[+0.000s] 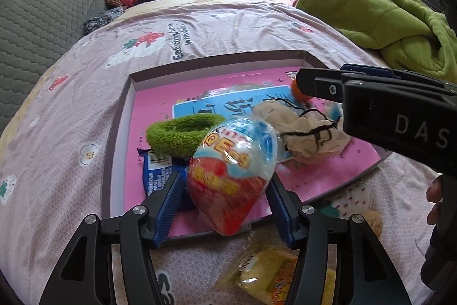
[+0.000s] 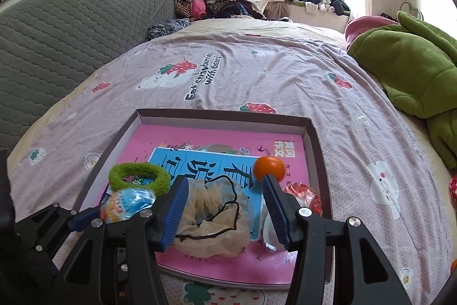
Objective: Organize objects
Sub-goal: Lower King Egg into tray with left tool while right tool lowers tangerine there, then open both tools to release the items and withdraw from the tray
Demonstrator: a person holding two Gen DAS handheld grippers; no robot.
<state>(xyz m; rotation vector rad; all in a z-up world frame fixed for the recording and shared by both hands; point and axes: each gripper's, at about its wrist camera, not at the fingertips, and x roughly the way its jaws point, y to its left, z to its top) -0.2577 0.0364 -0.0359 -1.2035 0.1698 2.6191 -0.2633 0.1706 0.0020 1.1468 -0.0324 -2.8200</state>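
Left wrist view: the left gripper [image 1: 225, 190] angles down over the near rim of a shallow box [image 1: 114, 150] on a bed's pink strawberry-print sheet [image 1: 85, 76], with a wrapped chocolate egg [image 1: 231, 173] standing between its blue pads; the left pad shows a sliver of gap beside the egg and the right pad is hidden behind it, so contact cannot be confirmed and the jaws read as released around the egg. A blue snack packet [image 1: 157, 176] inside the box is half covered by the left finger and by a green fuzzy ring [image 1: 182, 136] lying just behind the egg. A yellow packet [image 1: 274, 276] sits outside the box, at its near edge, cut off by the gripper frame. Part of a hand [image 1: 435, 199] shows at the frame's right edge, gripping the other tool's handle. From the right wrist view, the right gripper [image 2: 225, 210] also tilts downward over the box, its jaws spread wide and apart from a crumpled beige mesh bag [image 2: 211, 222] with a black drawstring that lies on the box's pink book cover [image 2: 200, 142] directly between and below the fingers. An orange [image 2: 270, 167] rests deeper in the box, just beyond the right fingertip, and a red foil item [image 2: 304, 195] beside it is too obscured to identify.
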